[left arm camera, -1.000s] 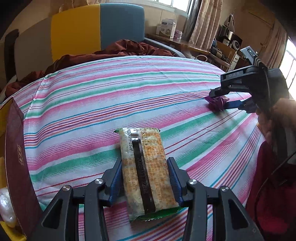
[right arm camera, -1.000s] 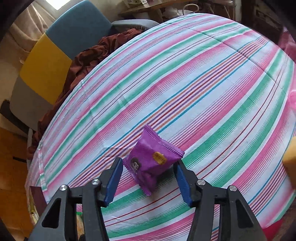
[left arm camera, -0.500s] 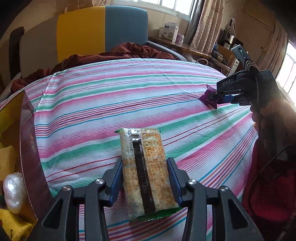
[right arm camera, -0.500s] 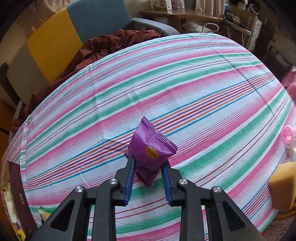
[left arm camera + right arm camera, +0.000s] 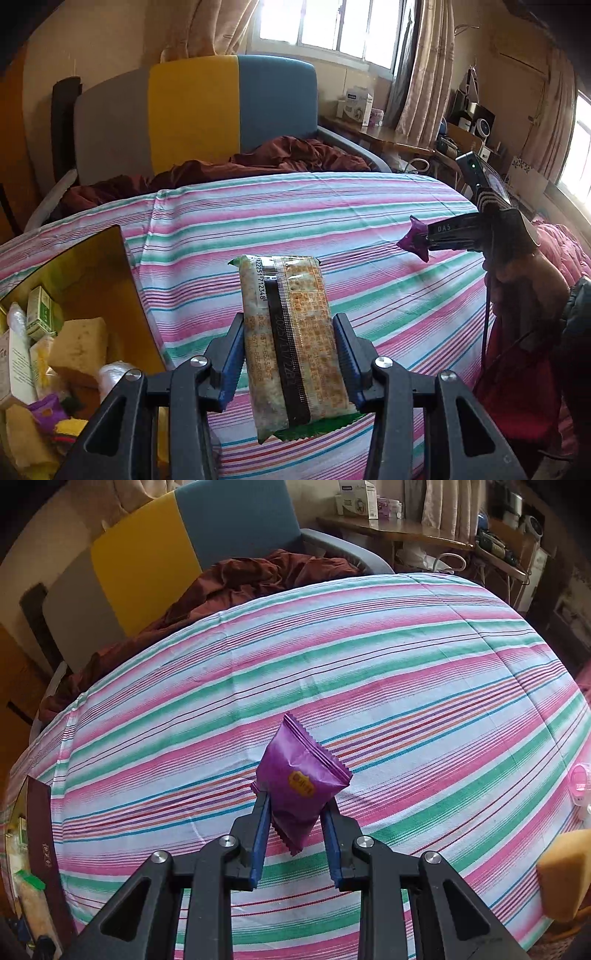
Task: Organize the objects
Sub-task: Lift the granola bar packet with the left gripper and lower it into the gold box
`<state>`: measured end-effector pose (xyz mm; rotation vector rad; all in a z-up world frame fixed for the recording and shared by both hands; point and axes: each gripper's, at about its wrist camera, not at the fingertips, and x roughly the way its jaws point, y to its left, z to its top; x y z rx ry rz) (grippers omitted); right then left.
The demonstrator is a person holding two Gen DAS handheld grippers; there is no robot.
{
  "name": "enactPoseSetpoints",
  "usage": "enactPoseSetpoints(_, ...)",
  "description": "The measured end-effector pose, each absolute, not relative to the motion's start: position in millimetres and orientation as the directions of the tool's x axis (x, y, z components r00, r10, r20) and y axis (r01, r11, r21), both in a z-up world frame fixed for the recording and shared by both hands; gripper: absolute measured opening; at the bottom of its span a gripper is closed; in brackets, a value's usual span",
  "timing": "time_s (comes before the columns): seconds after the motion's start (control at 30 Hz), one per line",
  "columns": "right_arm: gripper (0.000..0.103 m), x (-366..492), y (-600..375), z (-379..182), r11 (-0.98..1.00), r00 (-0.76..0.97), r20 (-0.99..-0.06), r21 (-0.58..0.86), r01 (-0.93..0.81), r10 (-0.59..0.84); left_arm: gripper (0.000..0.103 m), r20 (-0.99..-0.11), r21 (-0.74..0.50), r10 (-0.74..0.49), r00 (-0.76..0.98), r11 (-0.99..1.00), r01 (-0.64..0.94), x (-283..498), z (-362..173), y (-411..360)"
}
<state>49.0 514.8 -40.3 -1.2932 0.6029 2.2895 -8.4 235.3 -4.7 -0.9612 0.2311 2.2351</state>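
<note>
Both packets have come up off the striped cloth point(image 5: 369, 672) since a second ago, and the open box point(image 5: 122, 288) has slid further into the left wrist view. Between the left gripper point(image 5: 290, 354) fingers point(image 5: 232, 354) stands a long beige cracker packet point(image 5: 291, 339), seam side facing the camera, clamped on both long edges; its far end reaches well past the fingertips and its green lower edge hangs below them, clear of the counter. Just left of the left finger lies the box with its gold inner wall, holding sponges, small cartons and wrapped snacks. Far off to the right of the fingers, the right gripper point(image 5: 428, 238) shows side-on with a purple tip at its front.

From the right wrist, the right gripper point(image 5: 295, 812) fingers point(image 5: 261, 823) are closed on the lower half of a purple snack packet point(image 5: 299, 779), which sits tilted, its crimped top poking beyond the fingertips above the cloth. A yellow sponge point(image 5: 565, 871) lies well to the right of the fingers, at the frame edge.
</note>
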Motion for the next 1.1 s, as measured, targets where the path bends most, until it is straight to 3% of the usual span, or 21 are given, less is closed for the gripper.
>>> enactPoseSetpoints(0.67,0.027,40.7,501.3,-37.3,-0.845,-0.482,-0.86,0.128,-0.519,0.166,0.046,-0.687,-0.089,0.403,-0.604,-0.872,-0.48,-34.8,9.8,139.8)
enactPoseSetpoints(0.93,0.027,38.0,494.6,-34.9,-0.862,-0.487,-0.857,0.111,-0.495,0.17,0.046,-0.717,-0.261,0.411,-0.563,-0.907,-0.33,-88.5,6.0,71.2)
enactPoseSetpoints(1.1,0.027,36.9,493.0,-34.9,-0.865,-0.489,-0.857,0.113,-0.489,0.165,0.046,-0.736,-0.223,0.353,-0.578,-0.932,-0.285,-127.0,-1.1,61.2)
